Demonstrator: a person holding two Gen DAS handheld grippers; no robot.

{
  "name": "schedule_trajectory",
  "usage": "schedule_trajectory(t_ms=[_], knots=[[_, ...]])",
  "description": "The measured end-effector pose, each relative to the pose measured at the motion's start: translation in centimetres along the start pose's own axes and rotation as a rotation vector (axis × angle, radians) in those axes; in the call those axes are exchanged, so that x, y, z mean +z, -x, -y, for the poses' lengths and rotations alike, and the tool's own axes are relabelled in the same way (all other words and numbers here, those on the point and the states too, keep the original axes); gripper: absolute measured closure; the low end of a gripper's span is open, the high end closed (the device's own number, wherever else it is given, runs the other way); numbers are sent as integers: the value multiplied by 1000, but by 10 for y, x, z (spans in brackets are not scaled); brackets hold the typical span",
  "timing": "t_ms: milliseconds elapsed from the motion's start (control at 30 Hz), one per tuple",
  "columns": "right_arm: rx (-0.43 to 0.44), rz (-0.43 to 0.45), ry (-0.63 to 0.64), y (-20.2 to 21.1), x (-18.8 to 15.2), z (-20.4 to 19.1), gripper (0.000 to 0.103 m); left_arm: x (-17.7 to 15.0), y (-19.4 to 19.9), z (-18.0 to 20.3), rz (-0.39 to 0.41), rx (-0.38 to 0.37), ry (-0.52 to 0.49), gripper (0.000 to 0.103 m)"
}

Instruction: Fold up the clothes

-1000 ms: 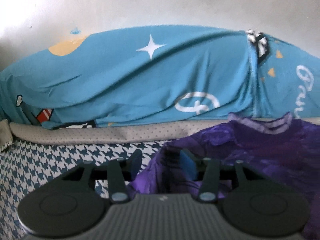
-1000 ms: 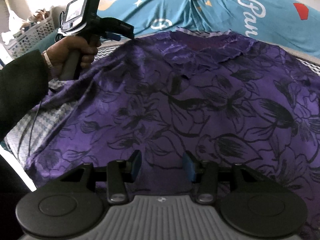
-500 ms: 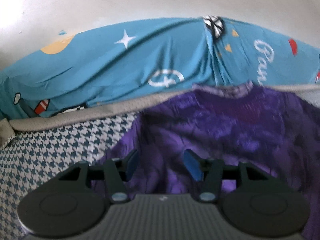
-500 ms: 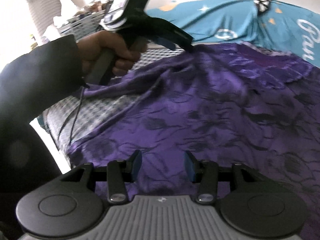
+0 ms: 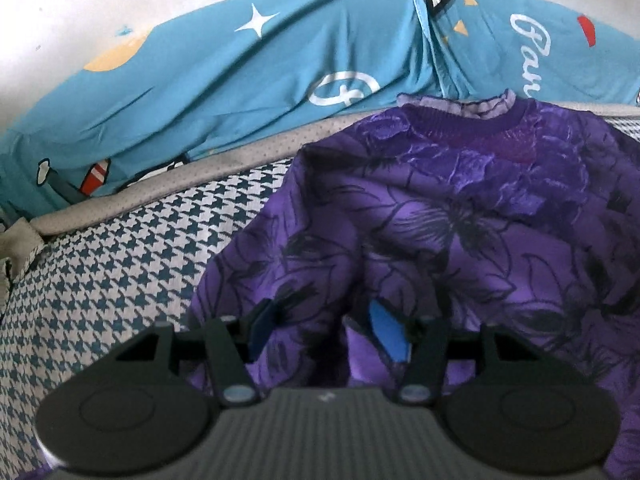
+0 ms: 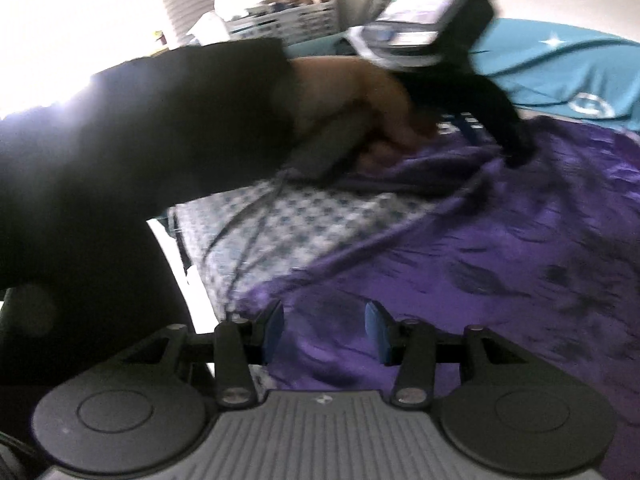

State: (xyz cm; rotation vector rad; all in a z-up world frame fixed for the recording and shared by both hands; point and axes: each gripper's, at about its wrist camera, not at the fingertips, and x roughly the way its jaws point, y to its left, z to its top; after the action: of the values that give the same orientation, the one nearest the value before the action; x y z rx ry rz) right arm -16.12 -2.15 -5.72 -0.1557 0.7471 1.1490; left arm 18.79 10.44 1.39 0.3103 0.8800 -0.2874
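A purple top with a black flower print (image 5: 480,220) lies spread flat on the bed, its neckline (image 5: 460,114) toward the far side. My left gripper (image 5: 326,332) is open low over the top's left side, with purple cloth under its blue pads. In the right wrist view the same top (image 6: 520,260) fills the right half. There my right gripper (image 6: 324,332) is open just above the near left part of the cloth. The left gripper (image 6: 492,144), held by a hand (image 6: 360,92) in a dark sleeve, has its tips down at the cloth's left edge.
A houndstooth sheet (image 5: 120,272) covers the mattress left of the top. A teal printed duvet (image 5: 240,80) is heaped along the wall behind. The bed's near left edge (image 6: 176,248) drops off by the sleeve. A thin cable (image 6: 248,216) hangs from the left gripper. A white basket (image 6: 288,20) stands beyond.
The left gripper has drawn back from the top's shoulder and now sits lower along its left side. The right gripper has swung left toward the near left edge, closer to the hand.
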Motion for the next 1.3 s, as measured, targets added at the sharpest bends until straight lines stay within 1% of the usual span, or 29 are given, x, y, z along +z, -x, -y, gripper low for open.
schedule_trajectory(t_ms=[67, 200, 233, 267, 300, 467, 533, 600, 667, 700, 733, 800, 867, 900, 1033, 1133, 1200, 1233, 1300], knots=[[17, -13, 11, -9, 1, -5, 57, 0, -2, -3, 1, 11, 12, 48], [24, -39, 37, -26, -1, -13, 56, -1, -5, -10, -7, -9, 46, 48], [28, -42, 43, -30, -1, -14, 56, -2, -5, -10, -7, -10, 48, 48], [26, -41, 58, -33, 0, -16, 53, -2, -5, -10, -4, -10, 47, 48], [16, -38, 78, -36, 2, -19, 51, -4, -6, -9, -4, -12, 46, 48], [-61, -33, 155, -53, 3, -26, 51, -6, -7, -7, -4, -14, 47, 48], [-98, -40, 179, -58, 2, -26, 60, -7, -8, -5, -2, -7, 42, 48], [-113, -26, 180, -59, 3, -23, 79, -8, -10, -2, 0, -1, 37, 48], [-108, -21, 174, -60, 6, -20, 89, -9, -11, 0, 2, 6, 33, 48], [-107, -19, 171, -60, 6, -19, 92, -10, -11, 1, 3, 9, 30, 48], [-95, -16, 159, -59, 7, -17, 93, -10, -12, 2, 4, 12, 28, 48], [-45, -12, 107, -53, 9, -13, 94, -11, -13, 5, 7, 19, 23, 49], [8, -6, 52, -48, 12, -9, 94, -11, -16, 6, -3, 114, 7, 49], [35, -2, 29, -45, 15, -7, 94, -12, -17, 5, -7, 135, 9, 49], [91, -8, 21, -43, 19, -13, 94, -15, -19, -5, -47, 203, 33, 51], [87, -44, 40, -51, 17, -14, 94, -21, -19, -19, -47, 177, 65, 50], [95, -77, 23, -56, 15, -7, 94, -22, -19, -22, -50, 191, 73, 48], [94, -78, 11, -56, 15, -6, 94, -22, -19, -23, -52, 198, 76, 46], [93, -78, -1, -55, 16, -4, 90, -21, -17, -23, -54, 203, 86, 45]])
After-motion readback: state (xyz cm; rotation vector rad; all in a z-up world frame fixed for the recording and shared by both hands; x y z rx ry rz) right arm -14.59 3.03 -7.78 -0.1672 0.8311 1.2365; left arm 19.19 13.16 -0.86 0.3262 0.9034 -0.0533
